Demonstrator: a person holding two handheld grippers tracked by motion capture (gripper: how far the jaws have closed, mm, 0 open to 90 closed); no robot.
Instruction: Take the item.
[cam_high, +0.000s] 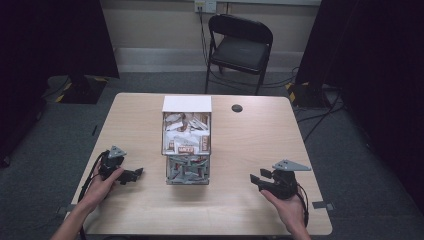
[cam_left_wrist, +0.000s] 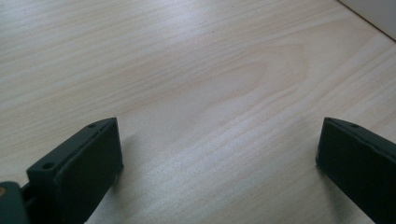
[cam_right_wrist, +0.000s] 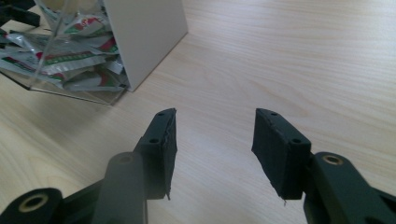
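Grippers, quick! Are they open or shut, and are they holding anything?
Left gripper: open wide, holding nothing, over the table.
Right gripper: open, nothing between its jaws, pointing toward the box of packets.

Bare tabletop (cam_high: 240, 150) being left open on both sides; centre being blocked by sachet dispenser box (cam_high: 187, 145), standing between left gripper (cam_high: 136, 173) and right gripper (cam_high: 256, 179).

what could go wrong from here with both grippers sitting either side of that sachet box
1. The sachet dispenser looks light and stands unheld, so a sideways nudge from the right gripper, whose open jaws hold nothing, might slide or tip it.
2. The sachets lie jumbled in the clear lower tray, so the jaws could catch several at once or drag some onto the table.
3. The left gripper sits low over bare wood with wide jaws, so it may scrape the surface.
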